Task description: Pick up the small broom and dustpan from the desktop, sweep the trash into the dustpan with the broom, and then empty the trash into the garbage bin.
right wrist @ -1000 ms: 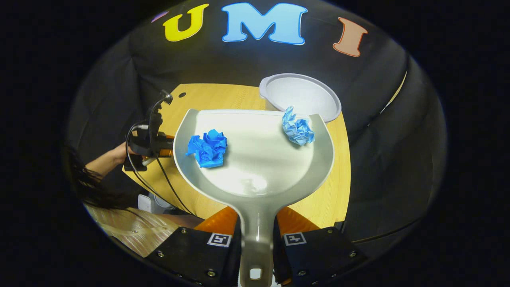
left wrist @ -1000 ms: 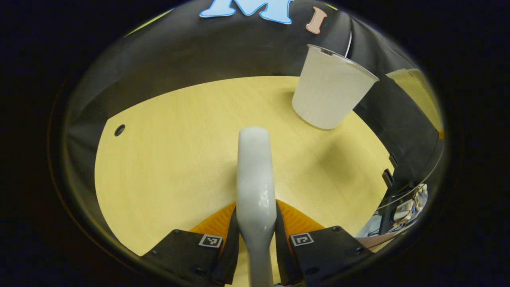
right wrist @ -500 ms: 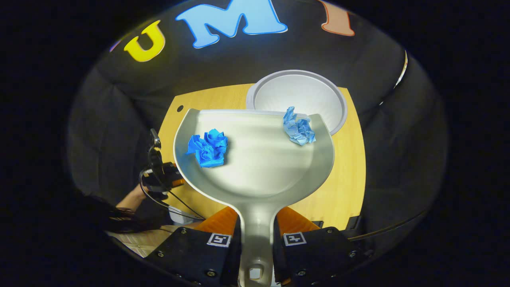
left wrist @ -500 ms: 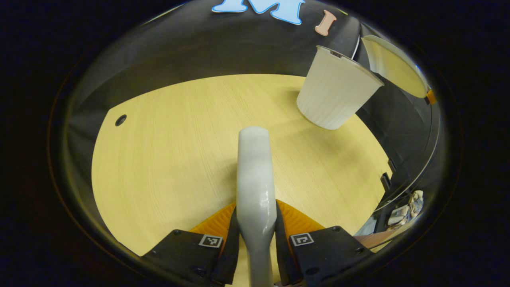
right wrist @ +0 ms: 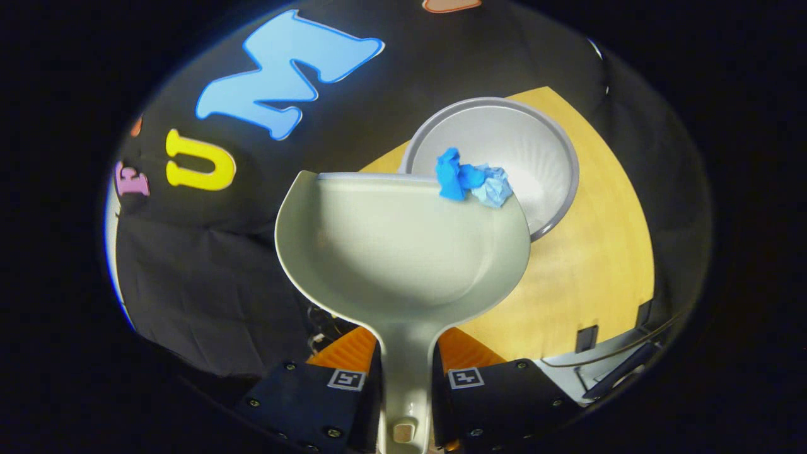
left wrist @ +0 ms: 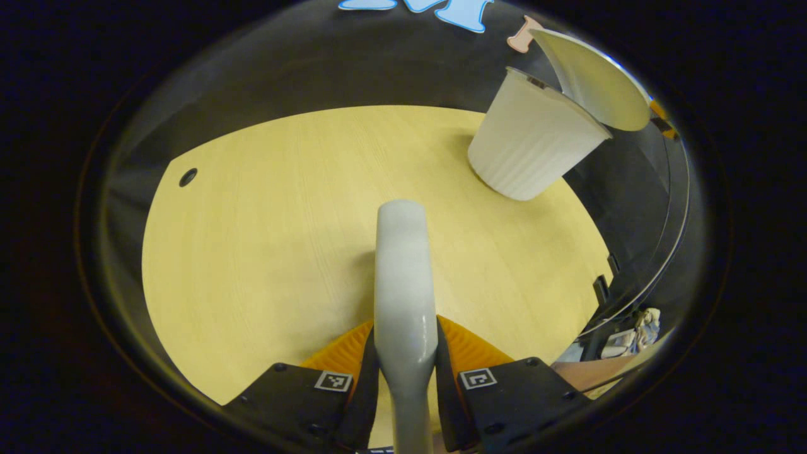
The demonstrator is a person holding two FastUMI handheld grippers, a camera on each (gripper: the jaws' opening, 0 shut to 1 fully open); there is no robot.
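My left gripper (left wrist: 406, 353) is shut on the pale grey broom (left wrist: 403, 277), which points out over the wooden table (left wrist: 252, 221); its bristles are hidden. My right gripper (right wrist: 405, 369) is shut on the handle of the grey dustpan (right wrist: 397, 252). The pan is tipped over the white garbage bin (right wrist: 523, 151). Two crumpled blue paper balls (right wrist: 471, 183) sit together at the pan's front right corner, right above the bin's mouth. From the left gripper view the bin (left wrist: 533, 148) stands at the far right of the table with the dustpan (left wrist: 596, 79) tilted above its rim.
A small round hole (left wrist: 187, 177) marks the table's far left corner. Black cloth walls close in behind and beside the table. The table's right edge (right wrist: 630, 302) drops off to dark fittings below. The bin stands close to the back wall.
The right gripper has swung and tilted the dustpan over the bin. The two paper balls have slid together into the pan's front right corner. The left gripper has barely moved.
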